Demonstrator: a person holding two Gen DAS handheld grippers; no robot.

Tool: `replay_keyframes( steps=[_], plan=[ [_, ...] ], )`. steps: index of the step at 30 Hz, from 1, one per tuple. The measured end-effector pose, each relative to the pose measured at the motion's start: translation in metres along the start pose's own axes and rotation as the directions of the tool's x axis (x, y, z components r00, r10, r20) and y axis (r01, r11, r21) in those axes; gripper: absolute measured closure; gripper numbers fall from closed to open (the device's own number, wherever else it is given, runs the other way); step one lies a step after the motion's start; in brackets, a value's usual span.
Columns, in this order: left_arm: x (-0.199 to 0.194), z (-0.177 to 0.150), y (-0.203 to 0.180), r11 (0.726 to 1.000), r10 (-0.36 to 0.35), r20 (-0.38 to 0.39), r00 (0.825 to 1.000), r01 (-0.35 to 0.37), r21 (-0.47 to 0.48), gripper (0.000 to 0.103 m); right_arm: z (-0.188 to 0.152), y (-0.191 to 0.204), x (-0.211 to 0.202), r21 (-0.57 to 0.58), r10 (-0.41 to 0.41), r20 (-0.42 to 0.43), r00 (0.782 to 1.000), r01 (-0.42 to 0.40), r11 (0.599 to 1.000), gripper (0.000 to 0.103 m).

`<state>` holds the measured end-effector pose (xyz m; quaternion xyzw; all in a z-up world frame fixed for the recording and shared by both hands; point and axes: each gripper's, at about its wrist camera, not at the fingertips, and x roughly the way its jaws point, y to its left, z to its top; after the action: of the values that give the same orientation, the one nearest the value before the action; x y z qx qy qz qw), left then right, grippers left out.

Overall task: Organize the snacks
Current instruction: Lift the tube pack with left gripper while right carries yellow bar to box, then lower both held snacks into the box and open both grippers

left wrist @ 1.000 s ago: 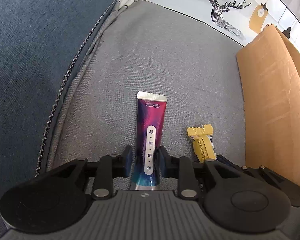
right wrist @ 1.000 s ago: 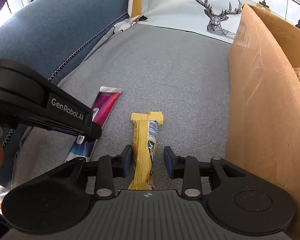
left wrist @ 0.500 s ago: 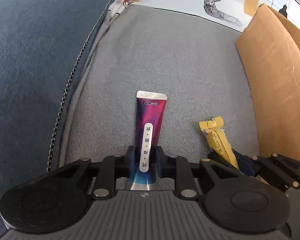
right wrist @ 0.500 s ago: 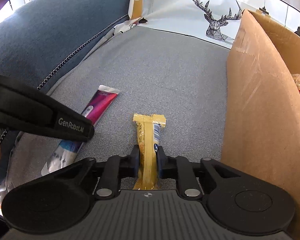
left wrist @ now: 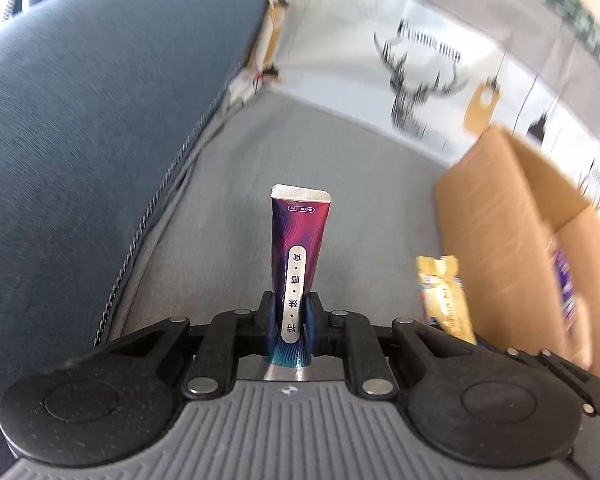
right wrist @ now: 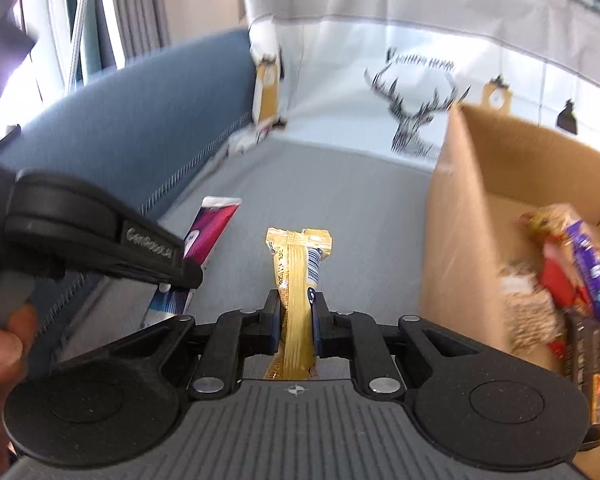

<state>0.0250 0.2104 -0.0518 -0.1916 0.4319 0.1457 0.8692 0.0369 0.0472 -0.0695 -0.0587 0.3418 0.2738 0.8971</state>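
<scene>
Grey sofa cushion (left wrist: 340, 168) is seen below both cameras, bordered on the left by a blue armrest (left wrist: 80, 140) with corded piping, and at the far side by a white cloth printed with a stag (right wrist: 416, 120). Cardboard box (right wrist: 456, 240) is set on the cushion at the right, its near wall upright; several snack packets (right wrist: 580, 272), blurred, are seen lying inside it. Left gripper (left wrist: 293, 318) is clenched on a purple snack tube (left wrist: 298, 248), gripped near its lower end, with the crimped silver end pointing away from the camera and held off the cushion. Right gripper (right wrist: 296, 320) is clenched on a yellow snack bar (right wrist: 298, 276), likewise gripped low, its far end sticking out clear of the cushion. Both sets of jaws were closed onto their packets within the last moment. In the right view the left gripper (right wrist: 180, 276) is seen at the left, held by a hand (right wrist: 0, 344), with the purple tube just beyond it. In the left view the yellow bar (left wrist: 440, 296) is seen at the right, just beside the box wall.
</scene>
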Motion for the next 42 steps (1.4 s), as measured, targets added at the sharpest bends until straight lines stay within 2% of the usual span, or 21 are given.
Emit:
replay_keyframes(
  steps=[7, 11, 16, 18, 22, 26, 31, 35, 39, 42],
  plan=[
    [-0.028, 0.012, -0.010, 0.995, -0.086, 0.134, 0.987, 0.093, -0.044, 0.087, 0.030, -0.032, -0.056, 0.023, 0.027, 0.184, 0.982, -0.032, 0.999, 0.087],
    [-0.036, 0.017, -0.027, 0.988, -0.147, 0.198, 0.969, 0.154, -0.018, 0.087, 0.047, -0.070, -0.087, 0.056, 0.002, 0.261, 0.965, -0.018, 0.998, 0.087],
    [-0.039, 0.020, -0.055, 0.972, -0.230, 0.260, 0.938, 0.235, 0.011, 0.087, 0.048, -0.124, -0.113, 0.063, -0.078, 0.326, 0.942, 0.060, 0.996, 0.087],
    [-0.040, 0.020, -0.069, 0.963, -0.265, 0.278, 0.923, 0.270, 0.023, 0.087, 0.039, -0.145, -0.118, 0.096, -0.120, 0.333, 0.935, 0.093, 0.991, 0.087],
    [-0.042, 0.018, -0.102, 0.939, -0.341, 0.301, 0.890, 0.340, 0.058, 0.087, 0.022, -0.181, -0.120, 0.172, -0.177, 0.295, 0.939, 0.130, 0.976, 0.087],
    [-0.039, 0.013, -0.133, 0.912, -0.409, 0.305, 0.860, 0.399, 0.099, 0.087, 0.014, -0.204, -0.125, 0.185, -0.230, 0.293, 0.928, 0.181, 0.966, 0.088],
    [-0.036, 0.001, -0.168, 0.878, -0.478, 0.285, 0.831, 0.450, 0.161, 0.087, 0.006, -0.225, -0.126, 0.214, -0.277, 0.276, 0.920, 0.222, 0.951, 0.087],
    [-0.038, -0.010, -0.192, 0.855, -0.516, 0.292, 0.805, 0.463, 0.234, 0.087, 0.003, -0.235, -0.128, 0.231, -0.299, 0.277, 0.913, 0.239, 0.943, 0.088],
    [-0.034, -0.016, -0.204, 0.835, -0.545, 0.276, 0.792, 0.485, 0.260, 0.087, 0.003, -0.237, -0.126, 0.227, -0.306, 0.276, 0.911, 0.248, 0.942, 0.088],
    [-0.030, -0.015, -0.204, 0.832, -0.551, 0.266, 0.791, 0.494, 0.253, 0.087, 0.004, -0.235, -0.124, 0.222, -0.306, 0.275, 0.911, 0.250, 0.943, 0.088]
  ],
)
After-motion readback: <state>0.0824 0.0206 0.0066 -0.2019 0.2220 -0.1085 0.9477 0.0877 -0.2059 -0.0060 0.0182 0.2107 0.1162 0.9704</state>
